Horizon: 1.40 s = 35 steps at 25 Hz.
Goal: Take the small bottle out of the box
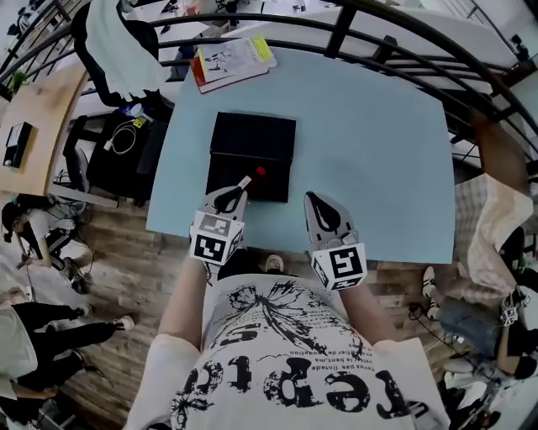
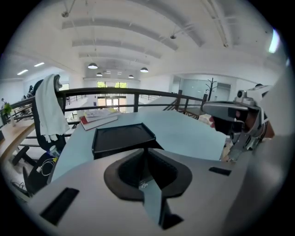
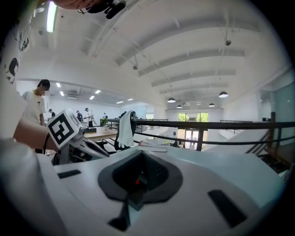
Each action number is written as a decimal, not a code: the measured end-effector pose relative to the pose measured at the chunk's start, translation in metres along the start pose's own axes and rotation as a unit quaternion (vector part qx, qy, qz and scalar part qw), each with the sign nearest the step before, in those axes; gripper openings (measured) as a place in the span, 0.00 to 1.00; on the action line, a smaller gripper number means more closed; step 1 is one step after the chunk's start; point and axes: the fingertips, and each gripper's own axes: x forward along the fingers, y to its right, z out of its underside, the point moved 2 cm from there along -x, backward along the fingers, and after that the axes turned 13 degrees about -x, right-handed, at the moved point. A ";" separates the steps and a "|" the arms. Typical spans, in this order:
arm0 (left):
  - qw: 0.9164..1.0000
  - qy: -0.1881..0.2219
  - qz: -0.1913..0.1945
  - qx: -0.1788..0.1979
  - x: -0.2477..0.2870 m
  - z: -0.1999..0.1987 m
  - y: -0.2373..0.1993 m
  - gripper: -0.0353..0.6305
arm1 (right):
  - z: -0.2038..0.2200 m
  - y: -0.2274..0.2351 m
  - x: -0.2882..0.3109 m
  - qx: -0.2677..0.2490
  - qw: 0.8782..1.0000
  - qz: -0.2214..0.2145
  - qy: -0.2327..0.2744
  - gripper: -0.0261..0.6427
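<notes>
My left claw [image 1: 229, 197] hangs at the near edge of the black box [image 1: 252, 134]. In the left gripper view its pads are pressed together along one line, and I can name nothing between them. My right claw [image 1: 313, 201] sits just off the box's near right corner, over the pale blue surface [image 1: 370, 134], and its pads are also drawn together. The right gripper view shows a tiny red speck deep in that claw's gap, too small for me to say what it is.

The small bottle [image 1: 250, 178] shows only in the head view. It is a slim pale thing with a red cap, slanting over the near half of the box from just off my left claw's tip toward the box's middle. I cannot tell whether it lies in the box or touches my claw.

The box reads as two parts. The far part is a flat panel with a raised rim, plain in the left gripper view, and the near part is darker and mostly hidden behind my left claw there.

Beyond the box's far left corner, at the corner of the surface, lies a stack of books [image 1: 231, 60] with a red cover and a yellow sheet. Left of the box, off the surface, a black chair [image 1: 109, 80] carries a white cloth [image 1: 118, 42]. Past the box, a dark railing [image 1: 353, 21] curves round the far side of the surface.
</notes>
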 end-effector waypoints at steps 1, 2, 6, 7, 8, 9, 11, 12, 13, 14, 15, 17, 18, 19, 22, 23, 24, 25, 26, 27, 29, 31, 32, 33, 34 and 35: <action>1.000 -0.019 0.005 0.002 0.011 0.003 -0.004 0.09 | 0.002 0.003 0.005 0.004 1.000 0.008 -0.005 0.05; 0.999 -0.039 0.011 0.006 0.022 0.006 -0.008 0.09 | 0.003 0.006 0.009 0.009 1.000 0.016 -0.009 0.05; 0.992 -0.119 0.037 0.030 0.060 0.020 -0.020 0.22 | 0.002 0.013 0.028 0.019 0.999 0.039 -0.020 0.05; 0.989 -0.136 0.043 0.038 0.068 0.023 -0.022 0.23 | 0.002 0.015 0.032 0.020 0.999 0.046 -0.022 0.05; 0.986 -0.151 0.048 0.046 0.077 0.027 -0.025 0.25 | 0.002 0.016 0.035 0.023 0.998 0.052 -0.024 0.05; 0.984 -0.162 0.052 0.054 0.085 0.030 -0.027 0.27 | 0.002 0.017 0.037 0.025 0.998 0.059 -0.027 0.05; 0.980 -0.182 0.055 0.065 0.099 0.033 -0.032 0.30 | 0.002 0.019 0.040 0.026 0.997 0.070 -0.031 0.05; 0.977 -0.193 0.054 0.067 0.105 0.034 -0.035 0.32 | 0.002 0.020 0.041 0.025 0.996 0.076 -0.033 0.05; 0.975 -0.206 0.052 0.068 0.111 0.036 -0.038 0.34 | 0.002 0.022 0.041 0.025 0.996 0.081 -0.035 0.05; 0.972 -0.217 0.052 0.072 0.117 0.038 -0.040 0.36 | 0.003 0.025 0.041 0.025 0.995 0.087 -0.037 0.05; 0.969 -0.228 0.053 0.078 0.123 0.040 -0.042 0.37 | 0.004 0.027 0.040 0.026 0.994 0.094 -0.040 0.05; 0.962 -0.251 0.055 0.096 0.133 0.045 -0.044 0.39 | 0.007 0.033 0.036 0.030 0.993 0.108 -0.045 0.05; 0.958 -0.262 0.054 0.104 0.136 0.047 -0.045 0.39 | 0.008 0.035 0.033 0.031 0.992 0.113 -0.048 0.05; 0.955 -0.272 0.053 0.108 0.140 0.050 -0.046 0.39 | 0.010 0.037 0.031 0.032 0.991 0.118 -0.051 0.05; 0.947 -0.298 0.056 0.110 0.148 0.061 -0.046 0.40 | 0.017 0.044 0.022 0.035 0.989 0.133 -0.062 0.05; 0.944 -0.308 0.058 0.106 0.149 0.065 -0.046 0.40 | 0.019 0.046 0.020 0.036 0.988 0.138 -0.065 0.05; 0.942 -0.313 0.059 0.105 0.150 0.067 -0.046 0.41 | 0.021 0.049 0.018 0.037 0.987 0.144 -0.067 0.05; 0.942 -0.313 0.060 0.105 0.151 0.068 -0.046 0.42 | 0.022 0.051 0.016 0.038 0.986 0.148 -0.069 0.05; 0.941 -0.315 0.061 0.105 0.152 0.069 -0.046 0.42 | 0.023 0.052 0.014 0.038 0.985 0.152 -0.070 0.05; 0.941 -0.317 0.061 0.105 0.152 0.071 -0.045 0.42 | 0.024 0.053 0.012 0.038 0.985 0.155 -0.071 0.05; 0.941 -0.315 0.059 0.106 0.152 0.072 -0.045 0.40 | 0.026 0.054 0.010 0.041 0.984 0.160 -0.073 0.05; 0.944 -0.307 0.055 0.108 0.153 0.071 -0.045 0.40 | 0.027 0.053 0.009 0.042 0.983 0.161 -0.073 0.05; 0.945 -0.303 0.053 0.110 0.153 0.069 -0.046 0.40 | 0.027 0.052 0.008 0.042 0.983 0.160 -0.073 0.05; 0.945 -0.303 0.053 0.109 0.153 0.069 -0.045 0.40 | 0.026 0.052 0.007 0.041 0.984 0.159 -0.073 0.05; 0.945 -0.304 0.054 0.107 0.152 0.071 -0.045 0.40 | 0.025 0.052 0.007 0.039 0.984 0.158 -0.072 0.05; 0.945 -0.304 0.055 0.107 0.151 0.072 -0.044 0.40 | 0.024 0.052 0.006 0.038 0.984 0.157 -0.072 0.05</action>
